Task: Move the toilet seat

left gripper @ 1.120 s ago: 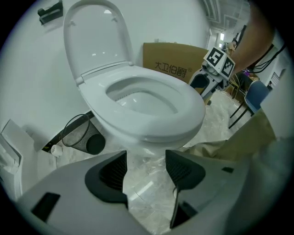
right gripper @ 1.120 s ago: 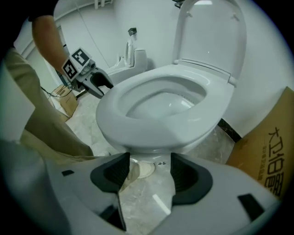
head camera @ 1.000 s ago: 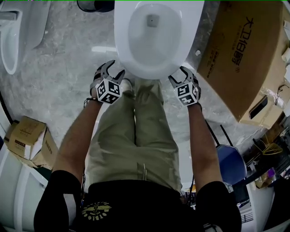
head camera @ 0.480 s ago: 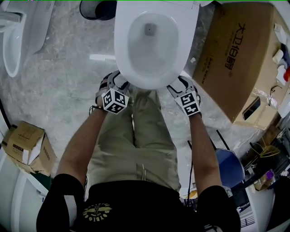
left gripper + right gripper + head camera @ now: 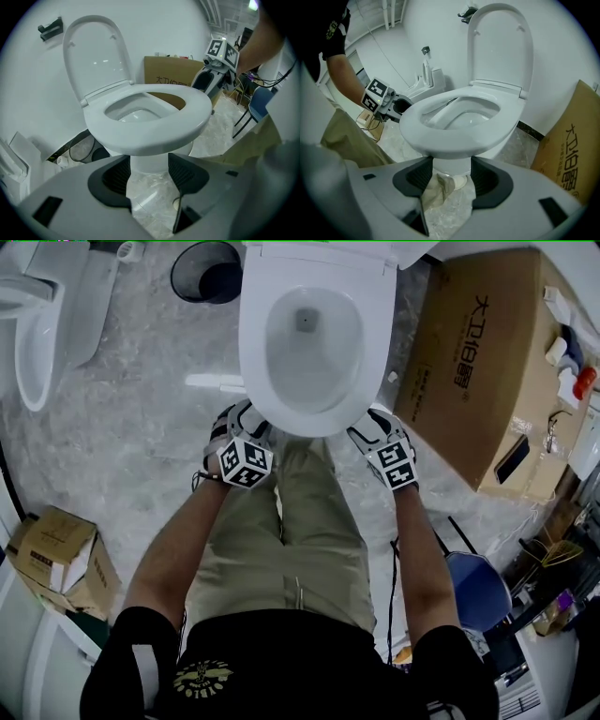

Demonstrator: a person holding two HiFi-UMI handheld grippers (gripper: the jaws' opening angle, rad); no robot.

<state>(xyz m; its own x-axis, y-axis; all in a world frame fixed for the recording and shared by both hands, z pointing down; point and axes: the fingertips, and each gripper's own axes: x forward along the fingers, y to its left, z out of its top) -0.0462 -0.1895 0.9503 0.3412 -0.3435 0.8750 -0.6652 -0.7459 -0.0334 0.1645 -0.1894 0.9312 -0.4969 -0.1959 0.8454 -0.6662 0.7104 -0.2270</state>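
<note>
The white toilet seat (image 5: 315,343) lies down on the bowl, and its lid (image 5: 96,51) stands upright against the wall. My left gripper (image 5: 242,432) is at the seat's front left rim, and my right gripper (image 5: 382,439) is at its front right rim. In the left gripper view the seat (image 5: 154,124) hangs just above the left gripper (image 5: 149,173), whose jaws are open and empty. In the right gripper view the seat (image 5: 459,124) sits just above the open right gripper (image 5: 449,176). Each gripper view shows the other: the right gripper (image 5: 213,77) and the left gripper (image 5: 391,105).
A big cardboard box (image 5: 478,362) stands close on the toilet's right. A black bin (image 5: 208,270) sits at the back left, with another white fixture (image 5: 42,324) further left. A small carton (image 5: 56,540) lies at the near left and a blue chair (image 5: 478,587) at the near right.
The head view has shifted, so more of the toilet's back shows. Both grippers stay at the seat's front rim, and the left has tucked in a little closer under it.
</note>
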